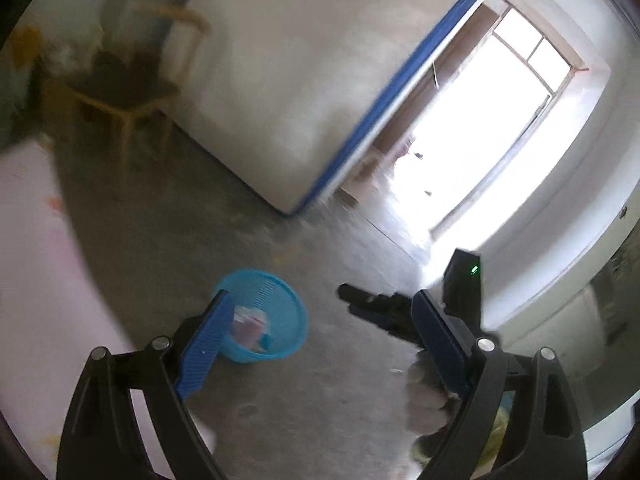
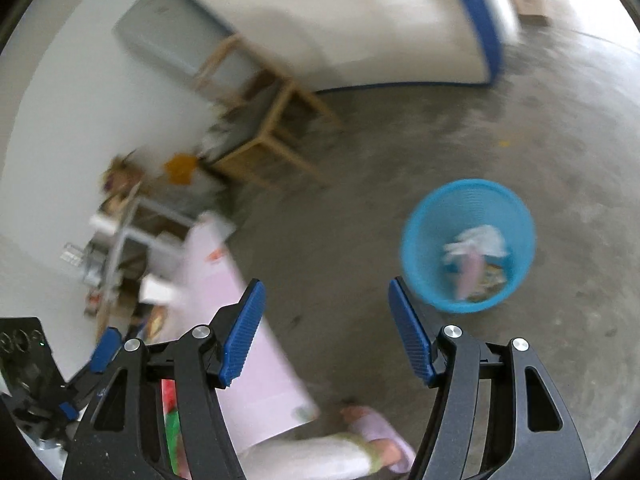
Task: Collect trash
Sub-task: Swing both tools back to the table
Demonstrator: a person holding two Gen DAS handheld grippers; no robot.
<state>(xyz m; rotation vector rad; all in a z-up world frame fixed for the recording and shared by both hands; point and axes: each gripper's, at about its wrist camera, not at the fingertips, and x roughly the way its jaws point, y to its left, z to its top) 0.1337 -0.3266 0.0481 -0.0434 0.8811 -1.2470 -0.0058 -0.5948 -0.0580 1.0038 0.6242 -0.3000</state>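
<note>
Fingers (image 2: 242,336) of both grippers spread, empty; angled floorward

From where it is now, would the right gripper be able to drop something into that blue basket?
Probably yes. The right gripper is open and empty, and only bare floor lies between it and the blue basket.

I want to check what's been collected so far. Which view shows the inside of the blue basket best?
The right wrist view: the blue basket sits unobstructed, its opening facing the camera, with crumpled trash visible inside. In the left wrist view, a finger of the left gripper covers its near edge.
</note>
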